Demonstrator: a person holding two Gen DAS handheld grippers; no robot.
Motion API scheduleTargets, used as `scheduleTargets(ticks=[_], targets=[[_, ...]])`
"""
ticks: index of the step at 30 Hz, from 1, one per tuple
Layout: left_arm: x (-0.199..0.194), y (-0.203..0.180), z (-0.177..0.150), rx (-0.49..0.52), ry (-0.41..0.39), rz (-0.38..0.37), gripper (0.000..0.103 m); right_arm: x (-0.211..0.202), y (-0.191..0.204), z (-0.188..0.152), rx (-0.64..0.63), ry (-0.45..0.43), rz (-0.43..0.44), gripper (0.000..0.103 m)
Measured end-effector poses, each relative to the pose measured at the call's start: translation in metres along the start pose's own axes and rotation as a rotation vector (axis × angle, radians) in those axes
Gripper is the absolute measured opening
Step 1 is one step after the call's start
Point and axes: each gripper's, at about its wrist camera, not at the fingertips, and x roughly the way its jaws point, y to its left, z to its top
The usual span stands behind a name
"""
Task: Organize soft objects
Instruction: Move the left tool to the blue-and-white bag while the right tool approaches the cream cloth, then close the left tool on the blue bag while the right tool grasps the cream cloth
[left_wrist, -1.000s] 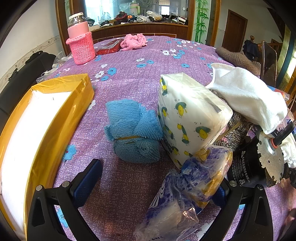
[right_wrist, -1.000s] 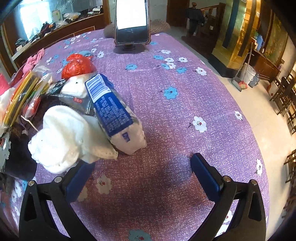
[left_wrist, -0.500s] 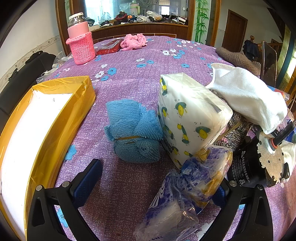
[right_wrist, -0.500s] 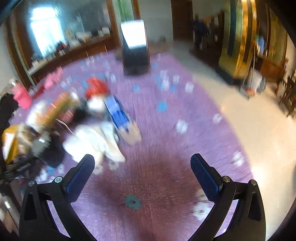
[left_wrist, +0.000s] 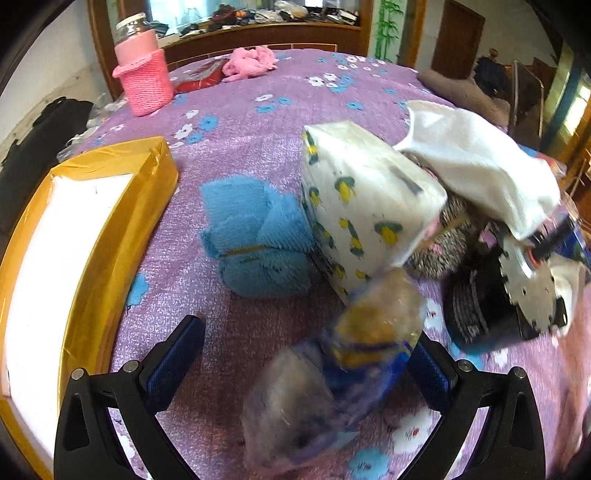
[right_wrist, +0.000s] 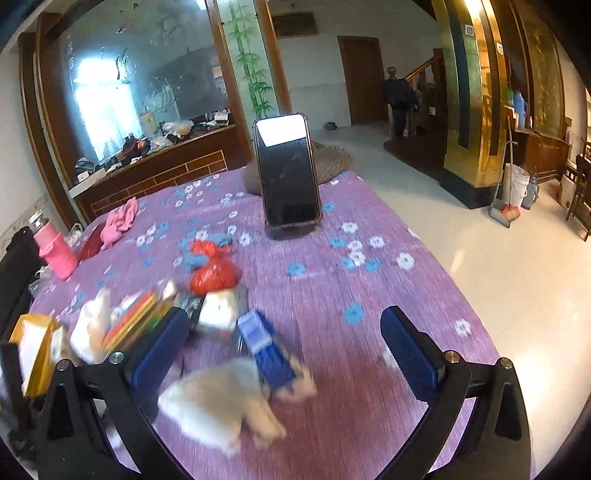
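Your left gripper (left_wrist: 306, 363) is spread wide, a blurred clear plastic packet (left_wrist: 332, 373) lying between its fingers against the right pad; whether it is gripped you cannot tell. Just past it sit one blue towel bundle (left_wrist: 258, 240) and one patterned tissue pack (left_wrist: 365, 221), touching. One white cloth (left_wrist: 480, 162) drapes the pile toward the table's right edge. A yellow box (left_wrist: 92, 236) lines the left edge. Bare purple tablecloth (left_wrist: 251, 122) runs to a pink knitted jar (left_wrist: 142, 74) at the far-left corner.

Your right gripper (right_wrist: 284, 354) is wide and empty. Only its view shows a blue packet (right_wrist: 271, 354), red bag (right_wrist: 214, 273) and propped phone (right_wrist: 288, 170), with open cloth right.
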Motion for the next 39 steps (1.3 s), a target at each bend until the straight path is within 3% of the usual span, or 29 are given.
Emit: scheduleTargets(ticks=[4, 6, 10, 12, 14, 19, 23, 26, 31, 35, 39], targets=[[-0.005, -0.003, -0.009, -0.027, -0.062, 0.046, 0.102, 0.012, -0.009, 0.001, 0.036, -0.021, 0.022, 0.103], [-0.005, -0.006, -0.009, -0.019, -0.064, 0.05, 0.102, 0.018, -0.014, -0.002, 0.057, 0.013, 0.045, 0.101], [-0.008, 0.002, -0.009, 0.008, -0.027, -0.031, 0.102, 0.018, -0.012, -0.004, 0.042, 0.025, 0.082, 0.101], [-0.02, 0.018, -0.016, -0.006, -0.033, -0.128, 0.093, 0.018, -0.01, -0.007, 0.036, 0.031, 0.091, 0.101], [-0.033, 0.036, -0.023, -0.014, -0.044, -0.163, 0.093, 0.017, -0.008, -0.008, 0.025, 0.032, 0.096, 0.101], [-0.072, 0.069, -0.037, 0.002, -0.15, -0.17, 0.093, 0.018, -0.008, -0.009, 0.035, 0.04, 0.114, 0.101], [-0.095, 0.069, -0.057, 0.078, -0.22, -0.158, 0.093, 0.022, -0.01, -0.01, 0.047, 0.057, 0.108, 0.101], [-0.092, 0.063, -0.068, 0.124, -0.205, -0.148, 0.095, 0.024, -0.011, -0.012, 0.047, 0.063, 0.1, 0.101], [-0.085, 0.055, -0.057, 0.141, -0.202, -0.137, 0.094, 0.013, -0.009, -0.01, 0.04, 0.033, 0.106, 0.101], [-0.077, 0.052, -0.04, 0.169, -0.229, -0.144, 0.095, -0.016, 0.004, -0.017, 0.002, 0.065, 0.209, 0.101], [-0.058, 0.044, -0.032, 0.203, -0.21, -0.155, 0.094, -0.024, 0.036, -0.034, -0.123, 0.192, 0.314, 0.101]])
